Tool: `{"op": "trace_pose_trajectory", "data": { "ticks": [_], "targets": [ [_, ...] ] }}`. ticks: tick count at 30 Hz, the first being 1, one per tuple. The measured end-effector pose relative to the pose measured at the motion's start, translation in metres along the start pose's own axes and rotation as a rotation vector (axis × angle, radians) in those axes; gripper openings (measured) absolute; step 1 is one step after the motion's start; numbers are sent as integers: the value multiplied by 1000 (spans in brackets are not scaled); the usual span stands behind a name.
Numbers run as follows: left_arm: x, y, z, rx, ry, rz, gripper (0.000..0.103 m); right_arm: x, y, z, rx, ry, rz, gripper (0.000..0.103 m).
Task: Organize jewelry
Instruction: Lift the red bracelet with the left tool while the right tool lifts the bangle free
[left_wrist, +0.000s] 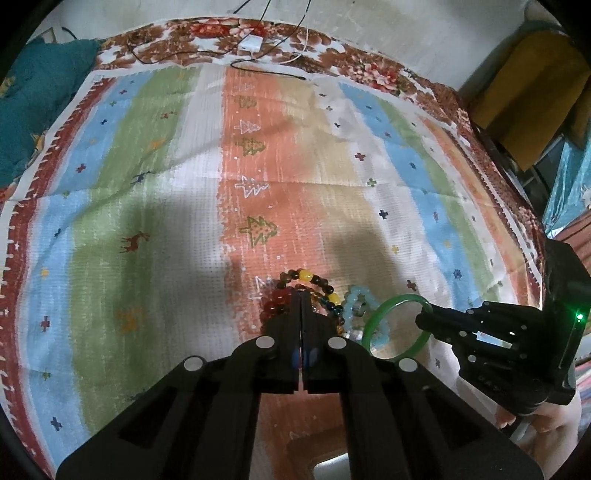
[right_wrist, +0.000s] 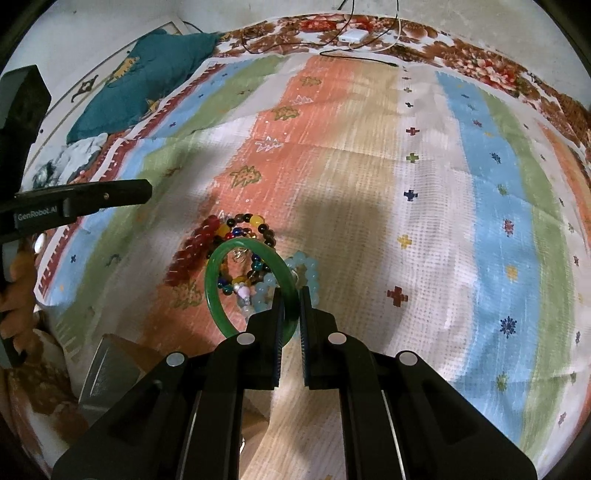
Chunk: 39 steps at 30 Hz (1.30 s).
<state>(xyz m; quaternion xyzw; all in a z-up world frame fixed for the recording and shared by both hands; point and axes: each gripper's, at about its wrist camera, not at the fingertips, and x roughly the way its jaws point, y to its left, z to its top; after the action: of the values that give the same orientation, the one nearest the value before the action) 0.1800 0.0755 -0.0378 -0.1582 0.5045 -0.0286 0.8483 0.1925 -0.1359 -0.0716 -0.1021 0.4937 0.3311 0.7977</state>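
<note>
lifting green jade bangle (right_wrist: 218, 295) off bead bracelet pile (right_wrist: 236, 240) with right gripper (right_wrist: 291, 295) clamped on its rim; left gripper (left_wrist: 302, 295) closed, empty; next likely setting bangle apart on striped cloth (right_wrist: 424, 184)

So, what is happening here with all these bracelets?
A person is sorting jewelry on a striped cloth with two handheld grippers. The right gripper has its jaws closed on the rim of a green bangle, by a pile of bead bracelets. The left gripper is shut and holds nothing, its tips over the beads.
</note>
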Motion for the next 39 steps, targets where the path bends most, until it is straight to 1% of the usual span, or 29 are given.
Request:
{"op": "trace_pose_trajectory", "data": {
  "ticks": [6, 11, 14, 19, 29, 32, 39],
  "targets": [
    [11, 1, -5, 0, 41, 31, 0, -1, 1, -3, -1, 2, -5, 9],
    [34, 6, -9, -14, 120, 51, 1, -1, 0, -2, 3, 3, -3, 9],
    [45, 8, -10, -19, 148, 66, 5, 0, 0, -2, 1, 5, -1, 9],
    [58, 8, -10, -14, 176, 80, 22, 1, -2, -2, 5, 7, 5, 9],
    [81, 8, -10, 31, 223, 148, 25, 3, -4, 0, 9, 17, 14, 9],
    [87, 8, -10, 46, 239, 151, 25, 4, -6, 0, 10, 19, 16, 9],
    [93, 5, -10, 68, 232, 168, 25, 6, -6, 1, 10, 24, 17, 9]
  ]
}}
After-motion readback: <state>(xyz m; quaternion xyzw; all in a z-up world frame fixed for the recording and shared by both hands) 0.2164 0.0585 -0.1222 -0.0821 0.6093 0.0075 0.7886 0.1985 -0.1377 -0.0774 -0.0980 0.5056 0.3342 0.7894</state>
